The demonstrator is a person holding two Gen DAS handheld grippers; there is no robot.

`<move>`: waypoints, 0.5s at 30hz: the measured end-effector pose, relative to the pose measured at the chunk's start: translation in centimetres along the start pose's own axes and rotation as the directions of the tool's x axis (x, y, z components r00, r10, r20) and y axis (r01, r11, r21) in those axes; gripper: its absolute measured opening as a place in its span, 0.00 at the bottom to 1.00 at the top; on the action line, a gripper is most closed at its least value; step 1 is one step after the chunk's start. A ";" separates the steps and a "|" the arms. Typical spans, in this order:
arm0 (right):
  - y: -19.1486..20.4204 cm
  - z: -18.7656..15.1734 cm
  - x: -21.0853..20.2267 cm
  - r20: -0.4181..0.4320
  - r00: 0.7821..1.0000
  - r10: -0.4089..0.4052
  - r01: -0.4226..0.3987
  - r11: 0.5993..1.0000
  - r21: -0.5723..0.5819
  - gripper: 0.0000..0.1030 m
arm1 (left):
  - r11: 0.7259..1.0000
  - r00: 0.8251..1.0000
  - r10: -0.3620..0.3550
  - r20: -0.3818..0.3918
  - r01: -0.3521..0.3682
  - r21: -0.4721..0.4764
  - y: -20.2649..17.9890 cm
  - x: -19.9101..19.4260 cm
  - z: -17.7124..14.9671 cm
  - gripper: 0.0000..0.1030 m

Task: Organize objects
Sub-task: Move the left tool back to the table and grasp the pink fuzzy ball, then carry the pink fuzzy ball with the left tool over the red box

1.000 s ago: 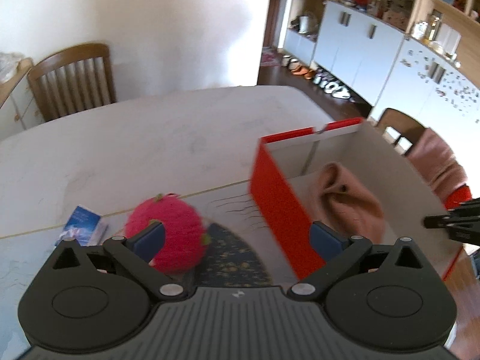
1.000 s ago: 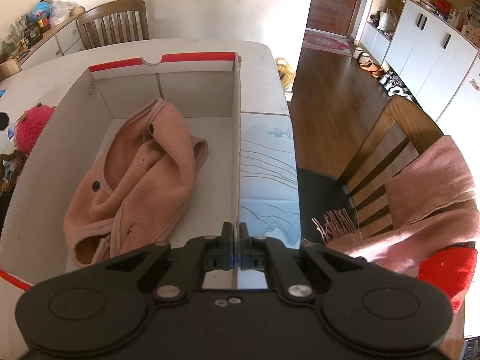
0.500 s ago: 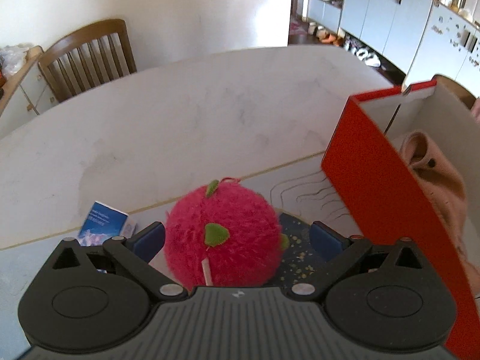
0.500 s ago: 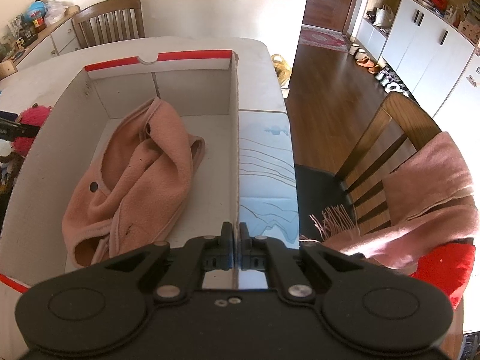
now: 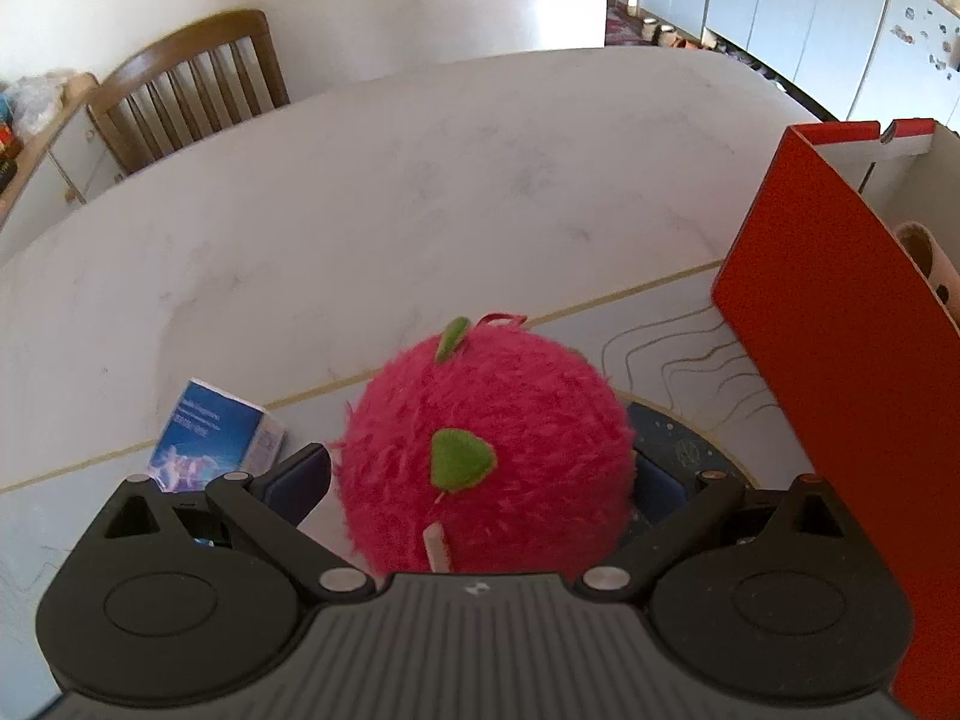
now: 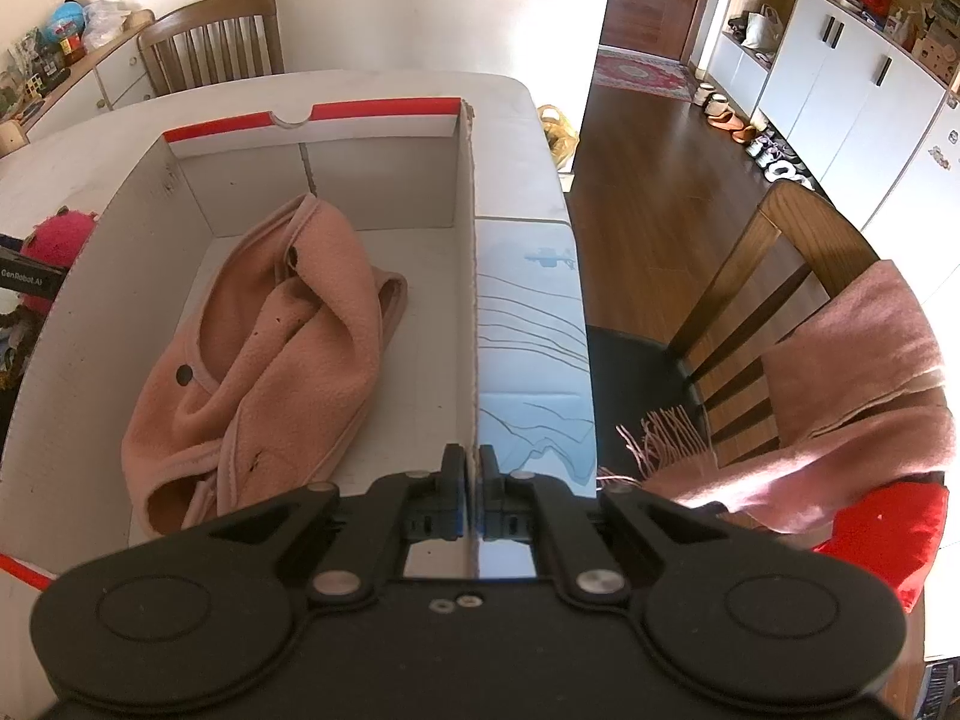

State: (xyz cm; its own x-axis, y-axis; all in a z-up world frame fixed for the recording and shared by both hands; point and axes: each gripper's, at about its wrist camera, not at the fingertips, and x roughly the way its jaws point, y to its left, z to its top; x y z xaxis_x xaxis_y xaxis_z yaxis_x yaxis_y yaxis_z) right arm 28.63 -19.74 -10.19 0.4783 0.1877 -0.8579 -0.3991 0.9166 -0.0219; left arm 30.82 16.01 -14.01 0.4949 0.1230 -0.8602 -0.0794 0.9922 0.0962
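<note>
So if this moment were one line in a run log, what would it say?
left gripper: open around pink plush ball | right gripper: shut on box wall | pink garment: inside box

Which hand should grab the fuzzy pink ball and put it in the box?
Left. The left gripper has its jaws open around the pink ball, while the right gripper is shut on the box wall.

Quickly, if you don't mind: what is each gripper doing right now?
Left gripper: open, jaws either side of the pink plush ball, not yet gripping it.
Right gripper: shut on the box wall.
</note>
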 end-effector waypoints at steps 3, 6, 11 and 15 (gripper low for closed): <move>0.0 0.0 0.0 0.000 1.000 -0.002 0.002 1.000 0.001 0.03 | 1.000 1.000 0.012 0.017 -0.012 0.013 -0.3 -0.3 -0.1 0.99; 0.1 0.0 0.0 0.000 1.000 -0.002 0.002 1.000 0.000 0.03 | 1.000 1.000 -0.005 0.028 0.005 0.007 -0.3 -0.6 -0.1 0.89; 0.1 0.0 0.0 0.001 1.000 -0.002 0.002 1.000 -0.002 0.03 | 1.000 0.999 0.009 0.034 -0.009 0.004 -0.3 -1.5 -0.3 0.80; 0.1 -0.1 0.0 0.003 1.000 -0.003 0.003 1.000 -0.007 0.03 | 1.000 0.998 0.024 0.054 -0.024 -0.005 -0.4 -2.9 -0.5 0.78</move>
State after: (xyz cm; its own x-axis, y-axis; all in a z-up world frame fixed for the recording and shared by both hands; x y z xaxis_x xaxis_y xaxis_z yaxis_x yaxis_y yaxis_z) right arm 28.52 -19.66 -10.19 0.4821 0.1856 -0.8562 -0.4032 0.9147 -0.0287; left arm 28.95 15.29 -11.79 0.5392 0.1479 -0.8291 -0.0957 0.9888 0.1141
